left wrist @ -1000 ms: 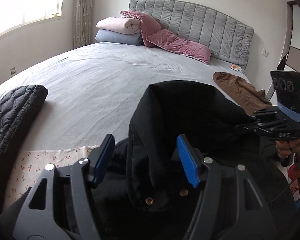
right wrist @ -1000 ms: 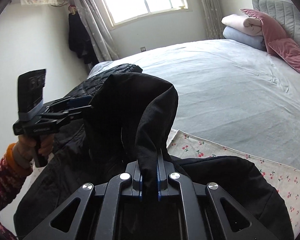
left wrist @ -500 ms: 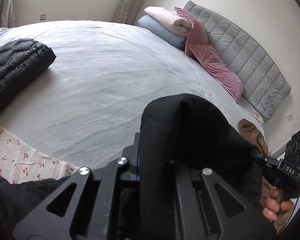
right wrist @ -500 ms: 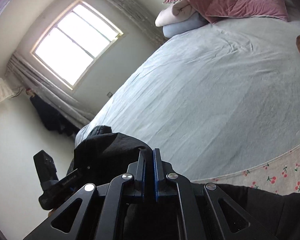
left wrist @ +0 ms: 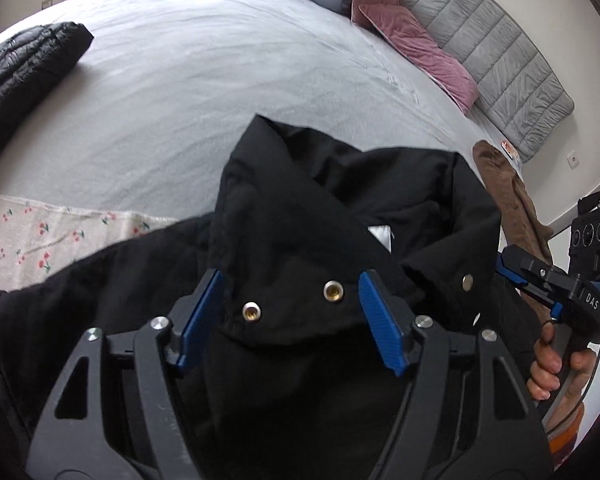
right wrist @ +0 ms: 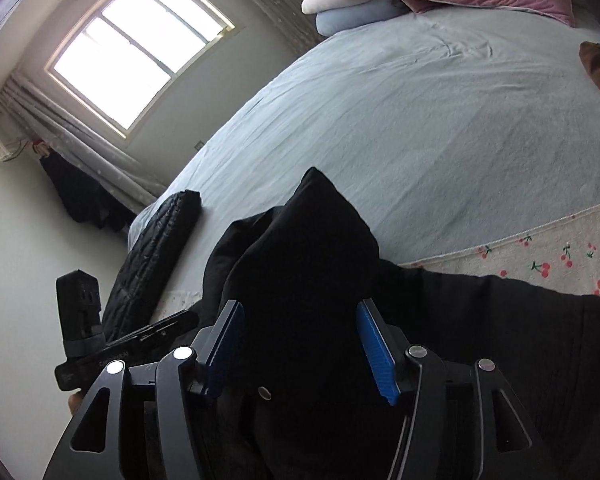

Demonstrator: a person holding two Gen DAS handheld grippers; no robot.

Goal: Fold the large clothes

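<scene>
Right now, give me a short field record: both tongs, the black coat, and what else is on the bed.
left tongs: open, coat fabric between the blue pads, not pinched
right tongs: open, coat fabric between the pads
black coat: bunched at the bed's near edge
quilted black jacket: folded, far left
brown garment: right edge
bed: grey sheet

The bed [left wrist: 188, 92] carries a black coat [left wrist: 300, 240] at 6 o'clock, a quilted jacket [left wrist: 24, 68] at 10, pillows [left wrist: 416, 44] at 1, brown trousers [left wrist: 508, 196] at 3.
</scene>
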